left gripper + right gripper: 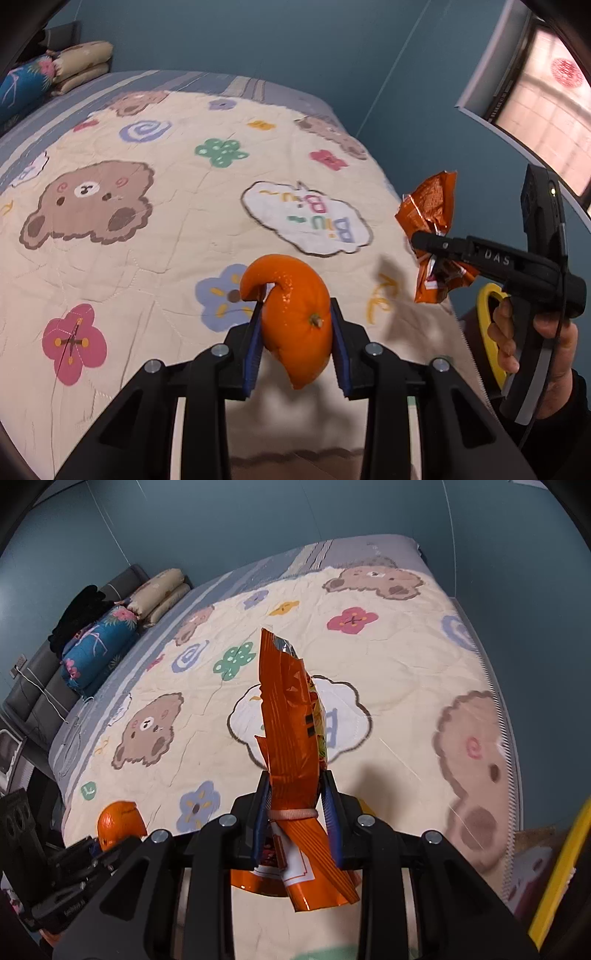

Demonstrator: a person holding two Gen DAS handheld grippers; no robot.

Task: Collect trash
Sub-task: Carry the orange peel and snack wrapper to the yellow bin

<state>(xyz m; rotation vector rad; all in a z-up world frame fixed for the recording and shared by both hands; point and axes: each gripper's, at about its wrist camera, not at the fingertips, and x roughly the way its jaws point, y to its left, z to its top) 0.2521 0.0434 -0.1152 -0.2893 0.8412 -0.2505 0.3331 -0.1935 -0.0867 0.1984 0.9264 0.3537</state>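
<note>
My left gripper (295, 317) is shut on a curled piece of orange peel (295, 314) and holds it above the near part of the bed. The peel also shows at the lower left of the right wrist view (120, 821). My right gripper (295, 805) is shut on a crumpled orange snack bag (291, 723), tied with a pale band, and holds it upright over the bed. In the left wrist view the right gripper (424, 240) and the bag (430, 221) are at the right, off the bed's edge.
A bed with a cream cartoon quilt (166, 229) fills both views. Folded pillows and a blue floral bolster (99, 650) lie at its head. A blue wall runs behind the bed and a window (535, 110) is at the right. A yellow rim (557, 878) shows at the lower right.
</note>
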